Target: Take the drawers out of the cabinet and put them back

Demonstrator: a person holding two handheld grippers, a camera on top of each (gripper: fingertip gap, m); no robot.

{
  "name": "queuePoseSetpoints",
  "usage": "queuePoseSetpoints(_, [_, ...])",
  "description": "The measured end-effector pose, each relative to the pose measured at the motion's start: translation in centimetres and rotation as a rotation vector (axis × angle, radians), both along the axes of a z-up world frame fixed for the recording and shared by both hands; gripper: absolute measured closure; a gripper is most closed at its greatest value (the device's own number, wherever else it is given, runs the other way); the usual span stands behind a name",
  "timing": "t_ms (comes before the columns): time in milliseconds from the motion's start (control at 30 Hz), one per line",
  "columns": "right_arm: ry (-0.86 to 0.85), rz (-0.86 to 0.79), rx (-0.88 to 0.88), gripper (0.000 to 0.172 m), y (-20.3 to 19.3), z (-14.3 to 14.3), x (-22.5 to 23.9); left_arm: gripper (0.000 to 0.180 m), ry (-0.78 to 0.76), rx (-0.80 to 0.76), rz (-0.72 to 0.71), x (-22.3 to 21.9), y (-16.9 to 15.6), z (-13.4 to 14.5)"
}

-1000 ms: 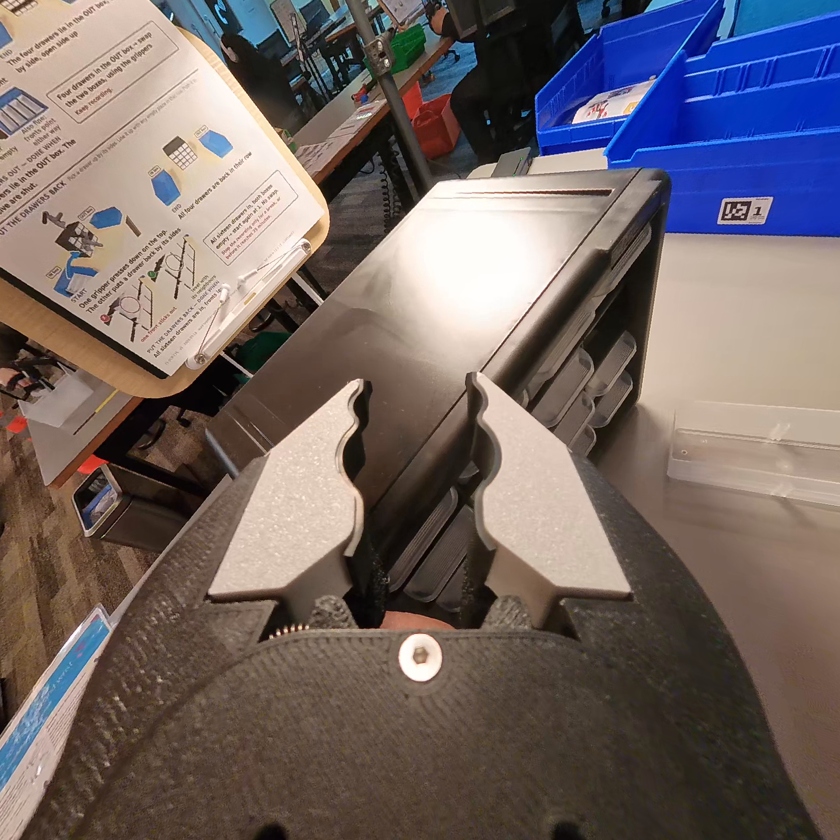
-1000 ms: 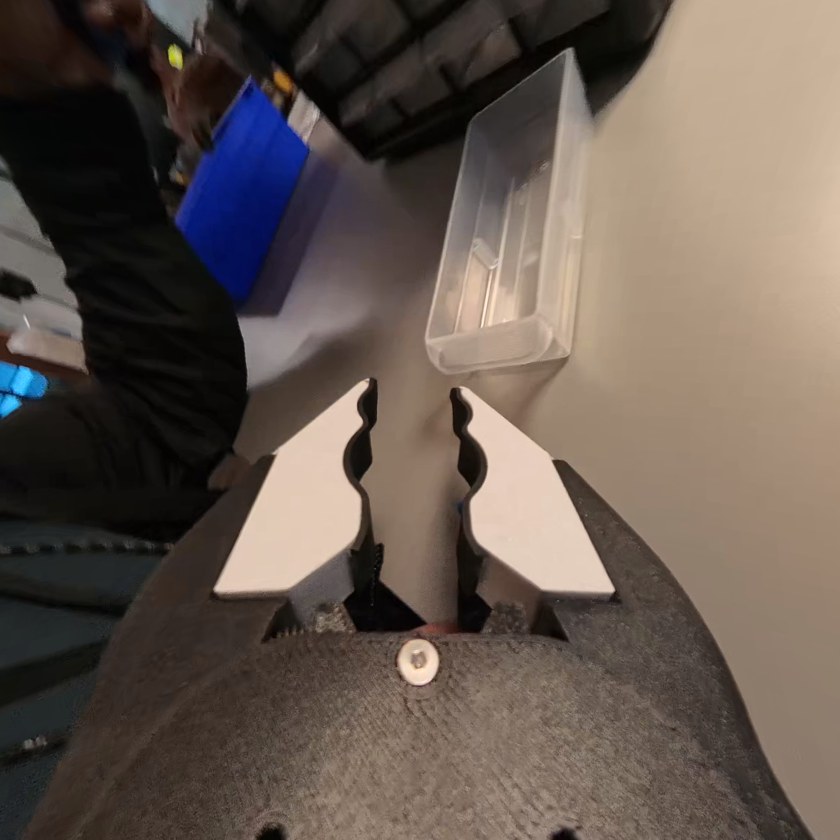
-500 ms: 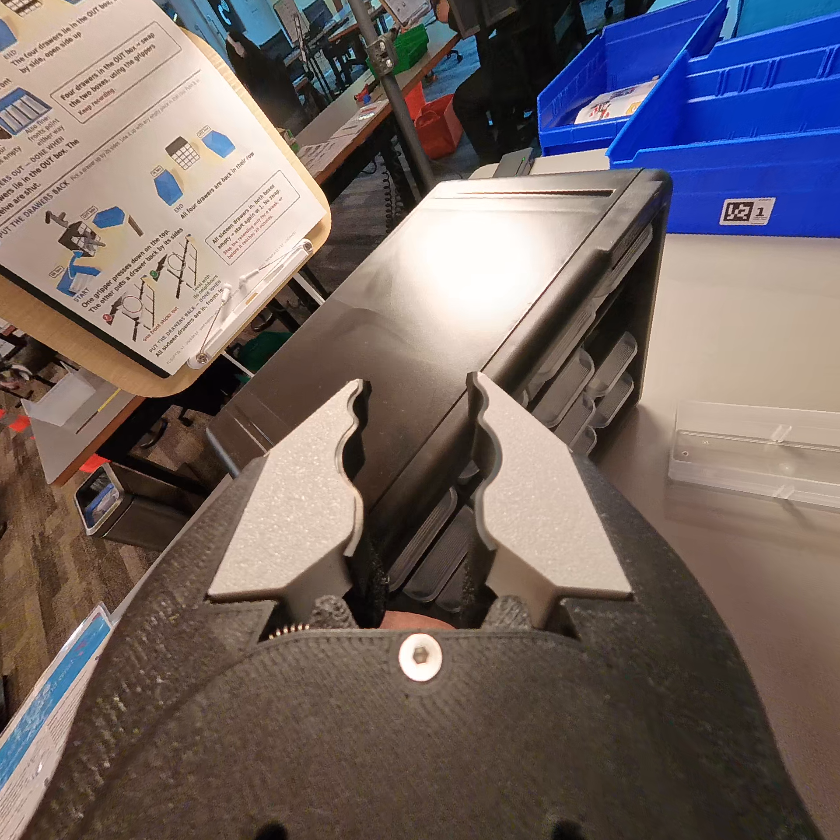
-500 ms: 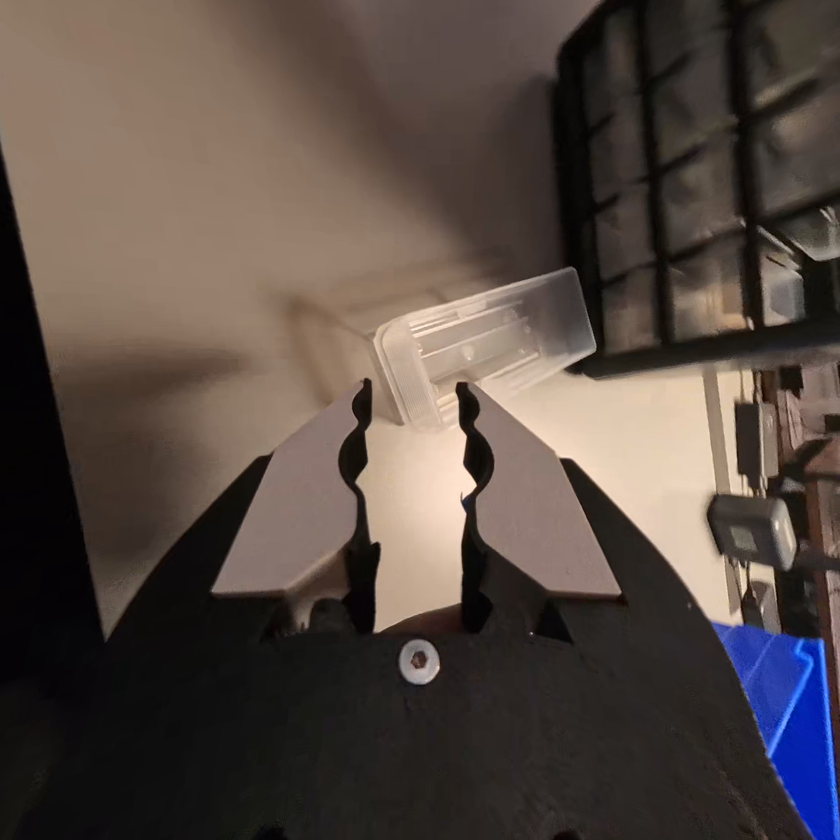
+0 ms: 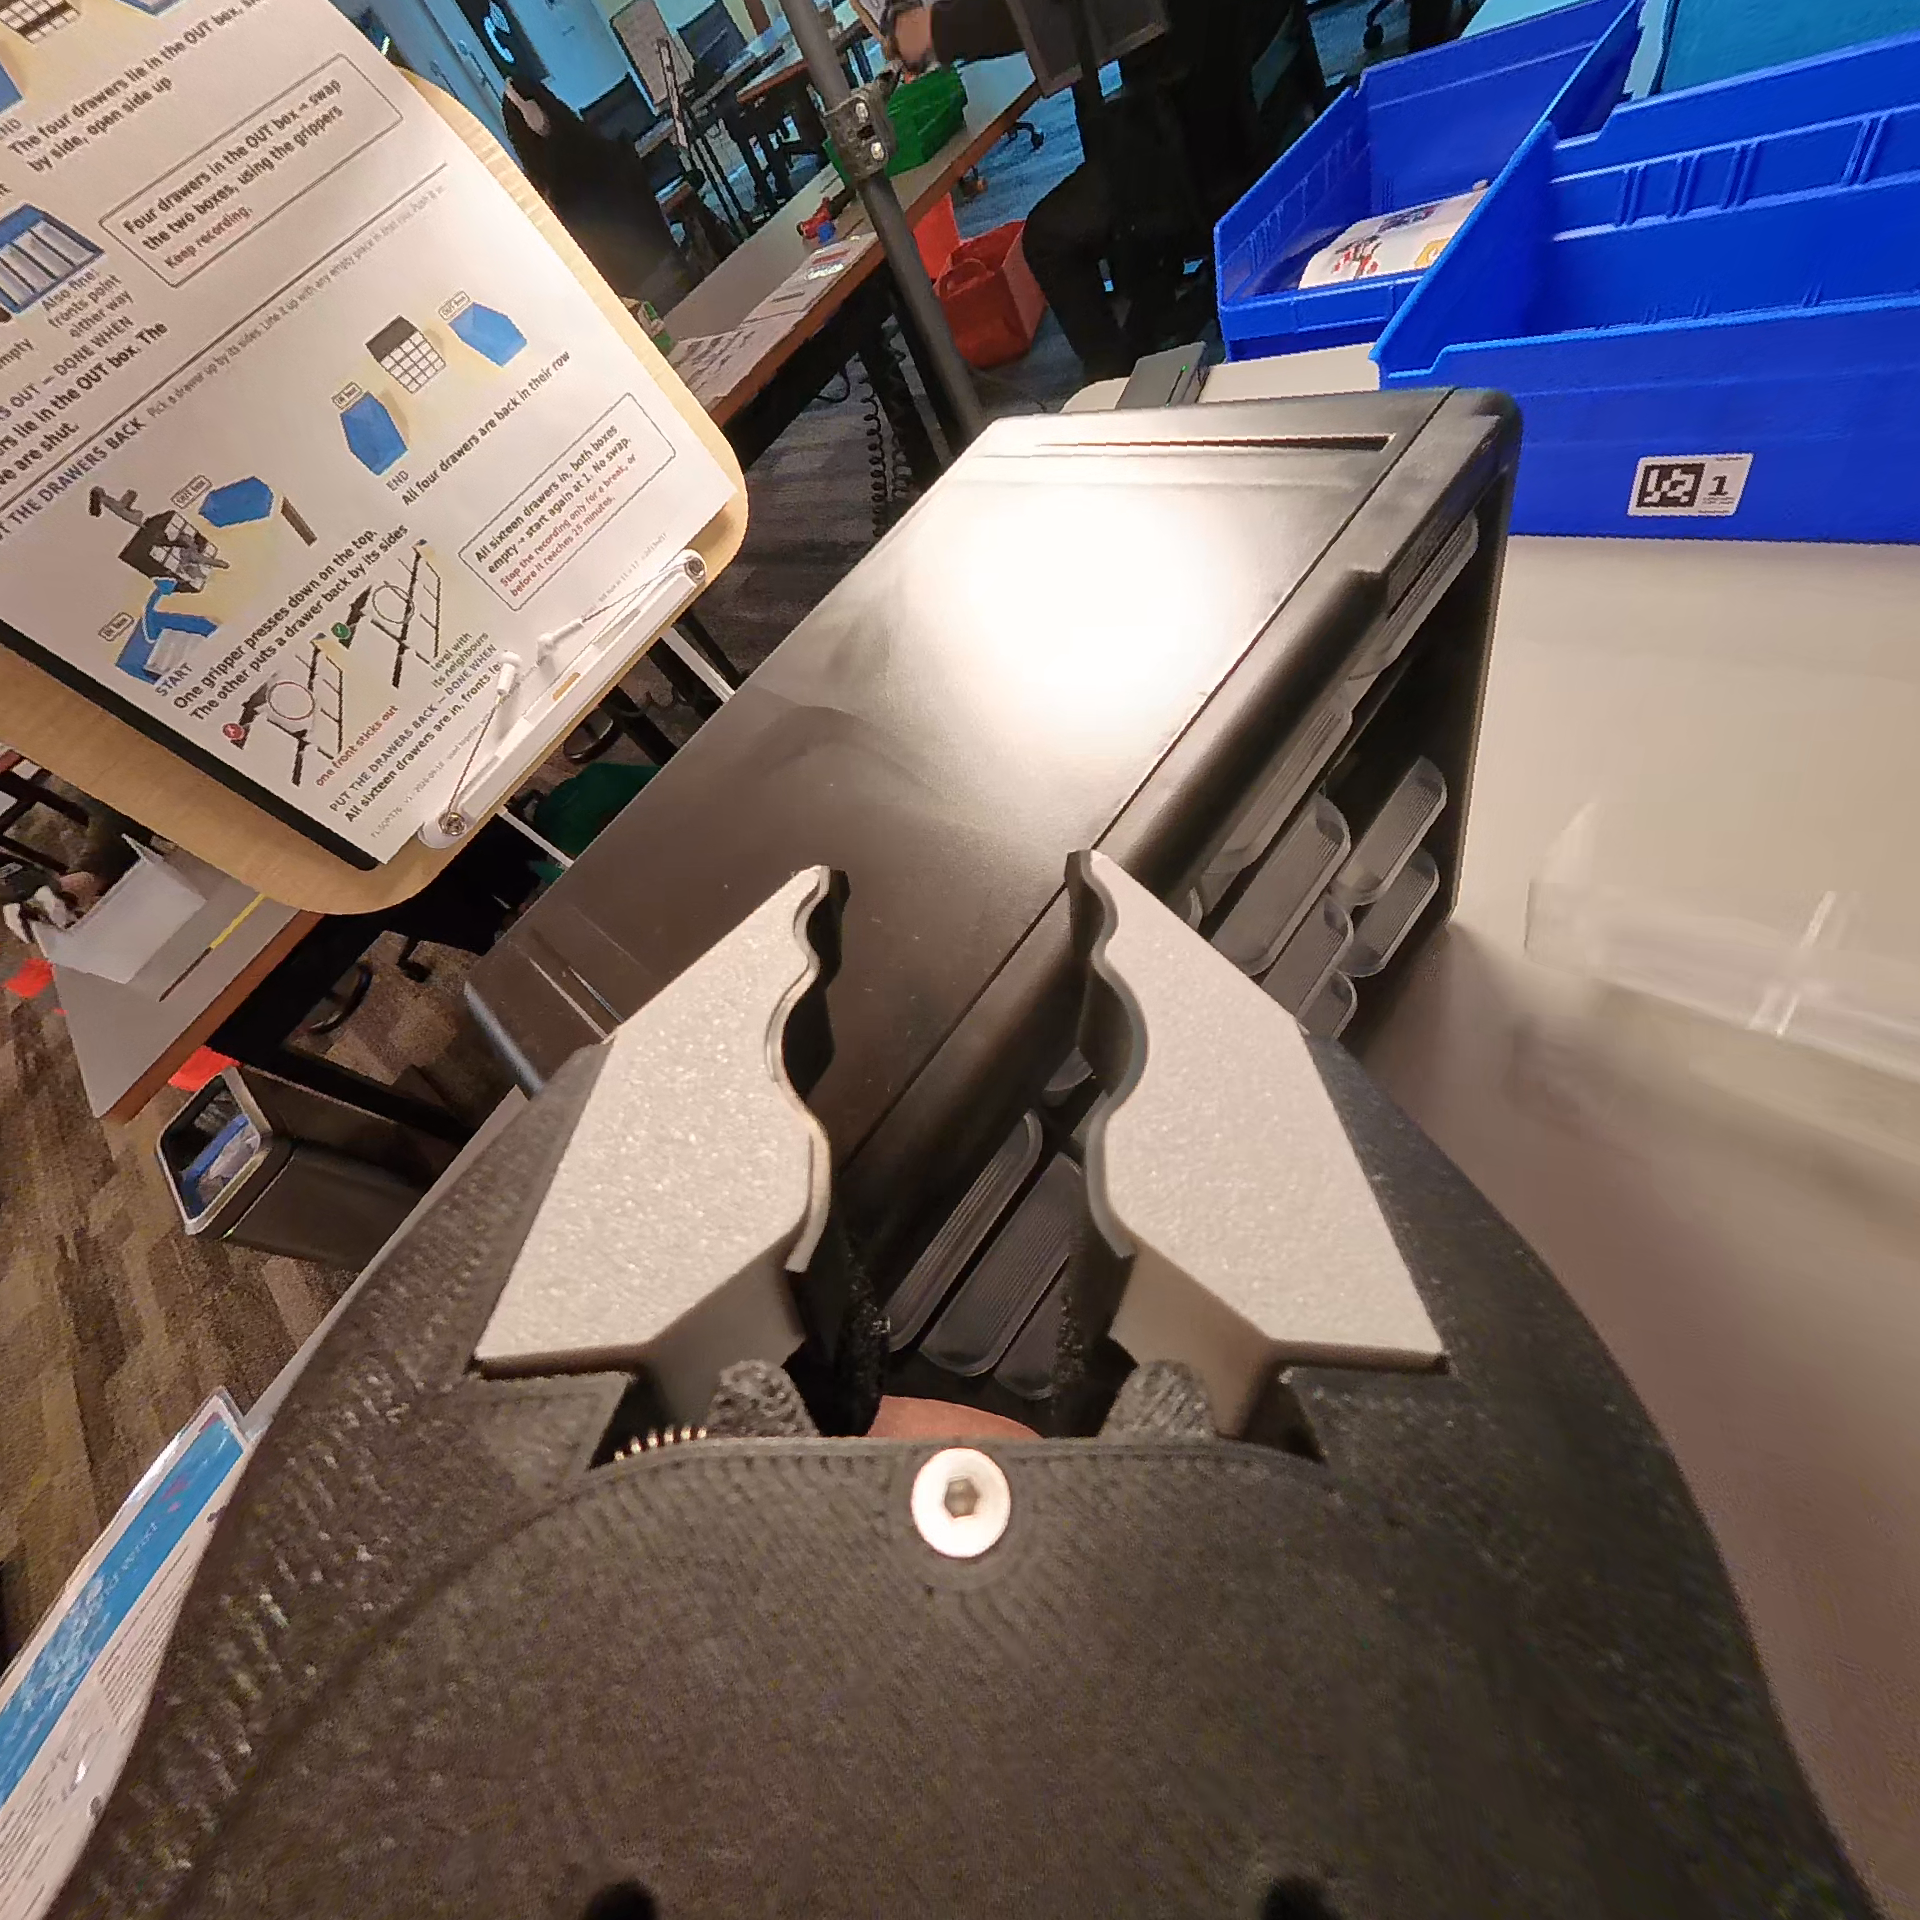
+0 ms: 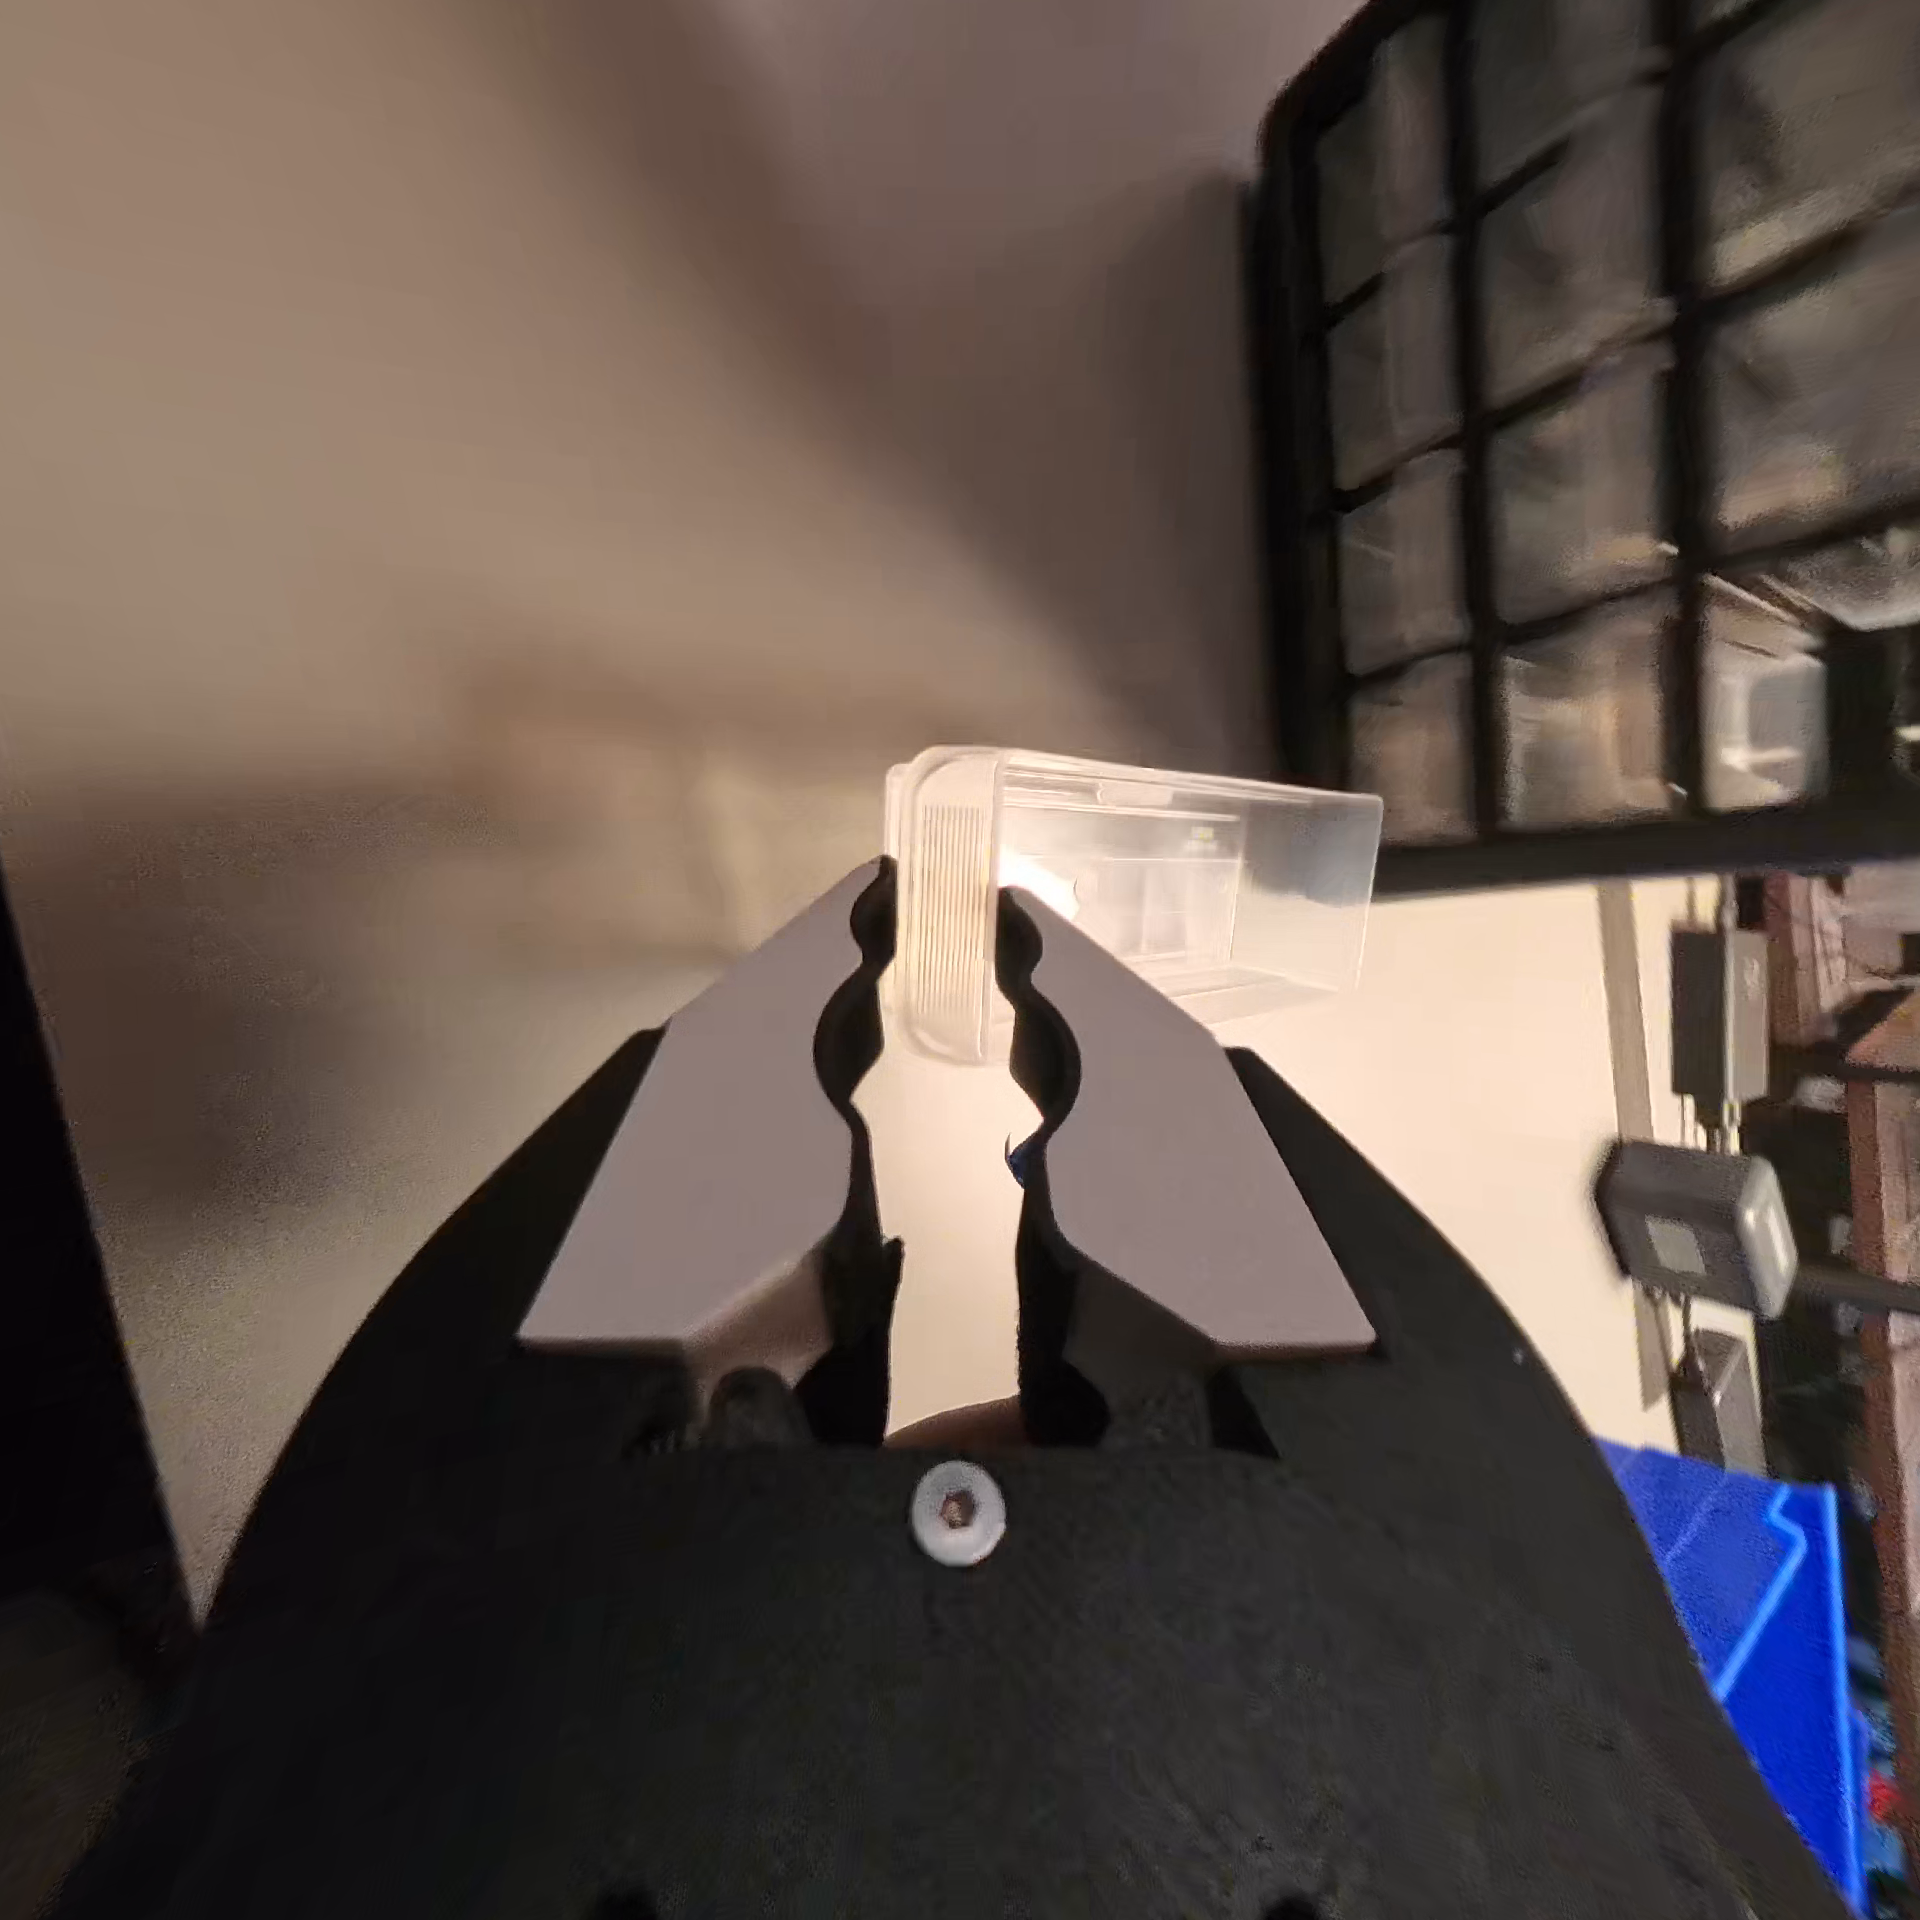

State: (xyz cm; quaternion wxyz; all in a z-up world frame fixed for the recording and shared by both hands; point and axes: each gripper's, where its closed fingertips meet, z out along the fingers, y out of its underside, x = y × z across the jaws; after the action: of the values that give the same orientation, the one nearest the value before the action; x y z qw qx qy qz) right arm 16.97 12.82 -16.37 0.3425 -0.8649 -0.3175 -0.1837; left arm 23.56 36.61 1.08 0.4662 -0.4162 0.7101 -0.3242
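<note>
Pale table (image 5: 1714,727) with black cabinet (image 5: 1039,644) (drawers inside), blue bins (image 5: 1662,343)

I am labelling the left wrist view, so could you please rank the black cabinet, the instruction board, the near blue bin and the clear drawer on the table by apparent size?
1. black cabinet
2. instruction board and near blue bin: both cropped by the frame, too alike to rank
3. clear drawer: smallest, blurred
</note>
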Motion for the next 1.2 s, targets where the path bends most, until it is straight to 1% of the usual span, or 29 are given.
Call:
queuePoseSetpoints(100, [0.063,-0.106,0.098,0.153,-0.6,3.4,1.6,0.136,0.0,0.0,0.001,0.0,0.0,0.0])
queuePoseSetpoints(167, [0.087,-0.225,0.183,0.153,-1.4,6.6,4.1,0.136,0.0,0.0,0.002,0.0,0.0,0.0])
queuePoseSetpoints(267, [0.088,-0.489,0.333,0.152,-4.0,12.3,10.9,0.136,0.0,0.0,0.003,0.0,0.0,0.0])
queuePoseSetpoints(300, [0.112,-0.589,0.365,0.153,-5.3,13.8,13.5,0.136,0.0,0.0,0.004,0.0,0.0,0.0])
queuePoseSetpoints(367, [0.177,-0.751,0.401,0.153,-7.7,15.5,18.2,0.136,0.0,0.0,0.004,0.0,0.0,0.0])
queuePoseSetpoints(400, [0.209,-0.826,0.409,0.153,-8.7,15.8,20.5,0.136,0.0,0.0,0.005,0.0,0.0,0.0])
queuePoseSetpoints(433, [0.23,-0.902,0.395,0.153,-9.7,15.4,22.8,0.136,0.0,0.001,0.006,0.0,0.0,0.0])
queuePoseSetpoints(500, [0.288,-1.025,0.336,0.152,-11.0,13.4,26.6,0.136,0.0,0.001,0.007,0.0,0.0,0.0])
queuePoseSetpoints(600, [0.397,-1.128,0.236,0.152,-11.3,8.7,30.6,0.136,-0.002,0.001,0.009,0.0,0.0,0.0])
queuePoseSetpoints(667, [0.441,-1.168,0.182,0.151,-10.9,5.5,32.6,0.136,-0.003,0.002,0.008,0.0,0.0,0.0])
queuePoseSetpoints(733, [0.47,-1.198,0.154,0.151,-10.4,3.0,34.1,0.136,-0.003,0.001,0.006,0.0,0.0,0.0])
queuePoseSetpoints(867, [0.493,-1.21,0.117,0.152,-9.3,0.1,35.6,0.136,-0.002,0.0,0.001,0.0,0.0,0.0])
queuePoseSetpoints(933, [0.523,-1.191,0.127,0.152,-8.5,-0.5,35.7,0.136,-0.002,0.0,-0.001,0.0,0.0,0.0])
queuePoseSetpoints(1000, [0.524,-1.198,0.149,0.151,-8.5,-0.3,36.0,0.135,-0.002,-0.001,-0.004,0.0,0.0,0.0])
queuePoseSetpoints(1067, [0.519,-1.203,0.182,0.142,-8.7,0.5,36.2,0.135,-0.002,-0.003,-0.005,0.0,0.0,0.0])
queuePoseSetpoints(1133, [0.484,-1.219,0.243,0.141,-9.5,2.3,36.6,0.135,-0.002,-0.005,-0.008,-0.1,0.0,0.0])
queuePoseSetpoints(1200, [0.464,-1.208,0.328,0.138,-10.0,5.1,36.0,0.135,0.0,-0.007,-0.012,-0.1,0.0,0.0])
